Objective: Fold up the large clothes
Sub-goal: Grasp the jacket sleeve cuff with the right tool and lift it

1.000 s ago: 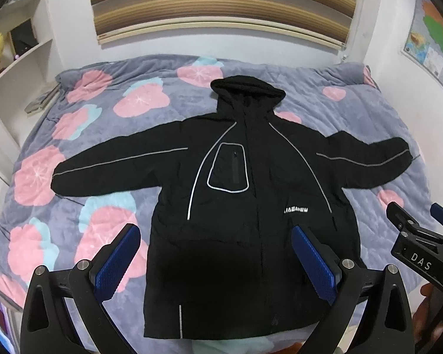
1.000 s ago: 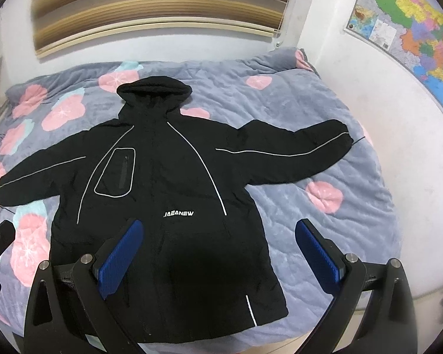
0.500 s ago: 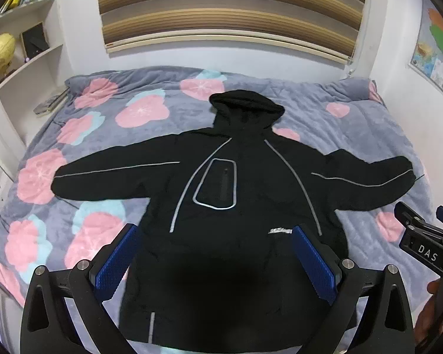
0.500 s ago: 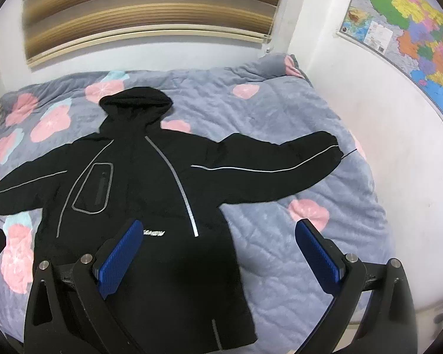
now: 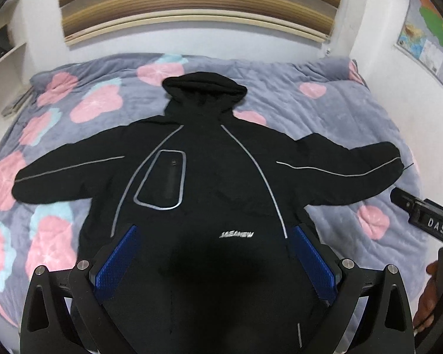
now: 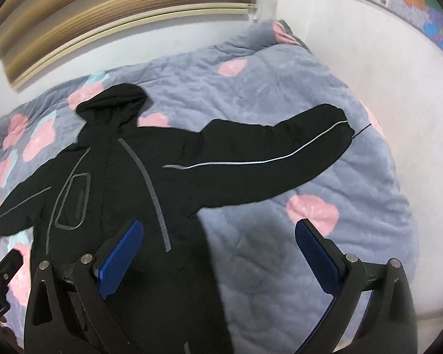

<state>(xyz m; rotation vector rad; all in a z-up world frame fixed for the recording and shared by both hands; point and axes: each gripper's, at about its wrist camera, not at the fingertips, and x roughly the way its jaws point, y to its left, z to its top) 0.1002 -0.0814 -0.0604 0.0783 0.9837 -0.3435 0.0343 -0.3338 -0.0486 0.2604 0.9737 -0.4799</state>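
1. Left wrist view: a black jacket (image 5: 209,194) is seen spread flat on the bed (image 5: 333,109), sleeves out. The left gripper (image 5: 215,262) is held above its lower body, fingers spread, nothing pinched.
2. Right wrist view: the right gripper (image 6: 218,256) is held with fingers spread and empty, near the right sleeve (image 6: 268,159). If only the thin outer layer were pinched, the padded sleeve could likely slip or bunch.

Both wrist views overlook jacket (image 5: 215,194) from hem, right view seemingly angled sleeveward
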